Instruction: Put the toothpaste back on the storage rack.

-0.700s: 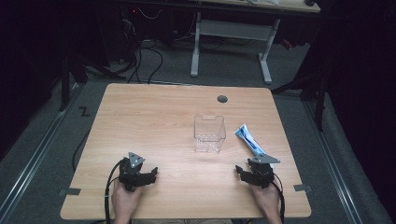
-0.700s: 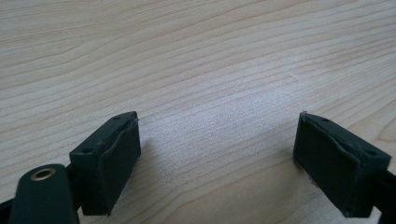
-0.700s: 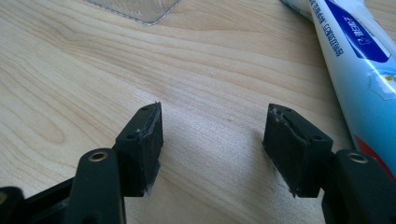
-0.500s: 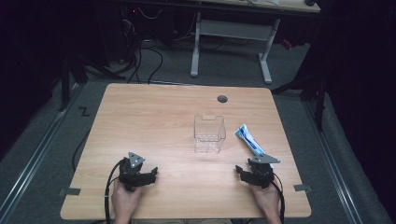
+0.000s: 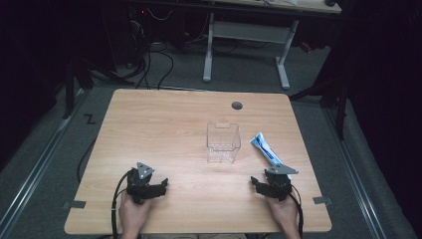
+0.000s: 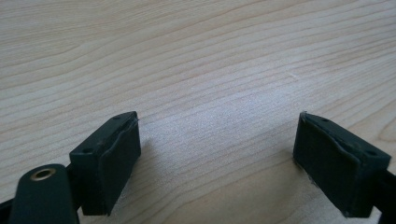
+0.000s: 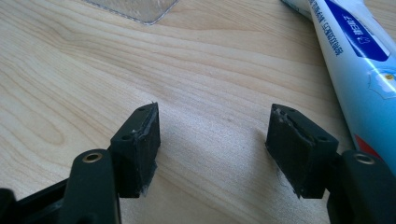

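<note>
I have both grippers low at the near edge of the table [image 5: 169,114]. The left gripper [image 5: 160,185] sits near-left, the right gripper [image 5: 257,183] near-right, well apart from each other.

Left gripper: in the left gripper view the jaws stand wide apart with bare wood between them. Both pads are cut off by the bottom edge of that view.

Right gripper: in the right gripper view the jaws are also spread wide, bare wood between them. The tube [image 7: 362,60] lies just beside the right-hand jaw, not between the pads; I cannot tell whether it touches the jaw's outer side. Its far end runs out of the top of that view and its near end is hidden behind the jaw mount. The print on it is too blurred to read.

From the high view the tube [image 5: 264,148] lies flat on the table, slanted, just far of the right gripper and right of the clear box [image 5: 223,143]. The box stands mid-table; its walls are see-through and hard to trace. I cannot make out anything inside. One corner of it shows at the top of the right gripper view [image 7: 135,10].

My hands [image 5: 134,214] are cut off by the bottom edge.
</note>
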